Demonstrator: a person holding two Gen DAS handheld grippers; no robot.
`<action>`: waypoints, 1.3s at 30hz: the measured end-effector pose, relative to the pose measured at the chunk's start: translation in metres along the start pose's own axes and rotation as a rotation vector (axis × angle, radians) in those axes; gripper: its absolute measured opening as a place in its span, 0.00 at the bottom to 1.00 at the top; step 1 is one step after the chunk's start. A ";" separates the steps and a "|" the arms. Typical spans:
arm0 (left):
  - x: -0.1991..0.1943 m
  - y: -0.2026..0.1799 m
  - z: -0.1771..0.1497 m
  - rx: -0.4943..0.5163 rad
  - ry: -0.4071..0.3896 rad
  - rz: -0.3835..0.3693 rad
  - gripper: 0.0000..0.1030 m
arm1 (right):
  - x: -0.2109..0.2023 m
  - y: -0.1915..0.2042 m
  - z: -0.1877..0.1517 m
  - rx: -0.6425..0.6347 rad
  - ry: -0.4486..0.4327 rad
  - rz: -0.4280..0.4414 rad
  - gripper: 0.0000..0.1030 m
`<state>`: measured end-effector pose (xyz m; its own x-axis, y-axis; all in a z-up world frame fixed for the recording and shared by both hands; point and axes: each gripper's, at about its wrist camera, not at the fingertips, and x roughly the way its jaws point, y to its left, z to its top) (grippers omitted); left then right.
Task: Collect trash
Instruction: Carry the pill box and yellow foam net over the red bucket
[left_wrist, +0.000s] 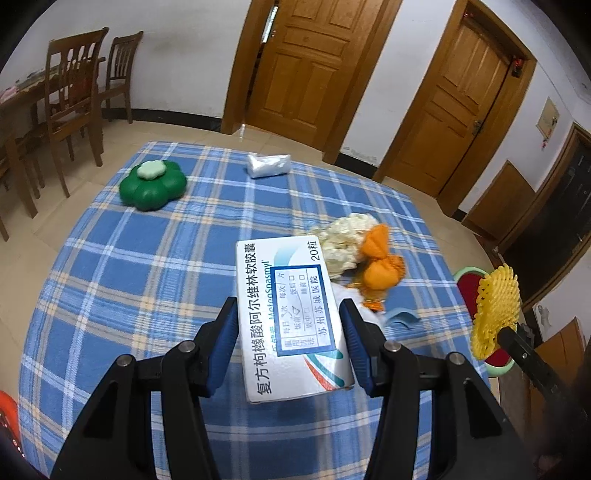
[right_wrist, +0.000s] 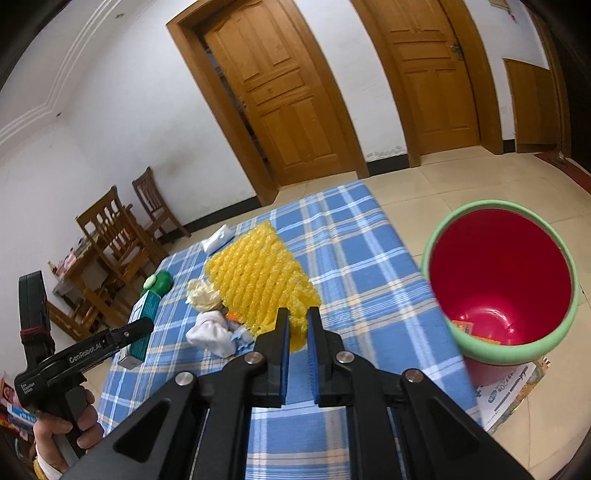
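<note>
Over a table spread with a blue, white and tan checked cloth (left_wrist: 122, 280), we hold a black two-finger gripper in each hand. From the left wrist view, our left gripper (left_wrist: 288, 339) clamps a white cardboard medicine box (left_wrist: 291, 321) between its blue pads, which press on the box's two long sides. The box carries Chinese print along its edge, "20粒" at its far corner, and a blue-bordered dosage label with hospital characters.

Only this view shows the scene beyond the box clearly: an orange cloth bundle (left_wrist: 380, 262) touching a cream crumpled wad (left_wrist: 347, 236), a green flower-shaped container with a pale lid (left_wrist: 153, 184) at the far left, and a white plastic packet (left_wrist: 267, 165) at the far edge of the table. At the right edge of this view our right gripper appears only in part, carrying a yellow foam fruit net.

The right wrist view adds what the left one barely shows: a round bin, red inside with a pale green rim (right_wrist: 439, 306), standing on the floor just right of the table, with a few scraps at its bottom. Here our right gripper (right_wrist: 297, 325) has its jaws nearly together, pinching the near edge of the yellow foam fruit net (right_wrist: 258, 280). At the left, a hand (right_wrist: 62, 432) grips the other tool, whose arm reads "GenRobot.AI". Printed sheets (right_wrist: 509, 391) lie under the bin.
</note>
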<state>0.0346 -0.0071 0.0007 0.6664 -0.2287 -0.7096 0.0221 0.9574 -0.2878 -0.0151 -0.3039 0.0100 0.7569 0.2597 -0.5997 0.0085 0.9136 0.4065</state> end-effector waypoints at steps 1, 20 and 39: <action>0.000 -0.003 0.000 0.004 0.002 -0.006 0.54 | -0.002 -0.003 0.001 0.008 -0.005 -0.004 0.10; 0.017 -0.090 0.013 0.153 0.043 -0.136 0.54 | -0.032 -0.085 0.010 0.184 -0.093 -0.140 0.10; 0.057 -0.203 0.003 0.359 0.128 -0.256 0.54 | -0.028 -0.170 0.006 0.347 -0.055 -0.304 0.11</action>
<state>0.0707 -0.2142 0.0205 0.5086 -0.4644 -0.7250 0.4458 0.8624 -0.2397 -0.0339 -0.4688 -0.0378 0.7193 -0.0291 -0.6941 0.4467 0.7846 0.4300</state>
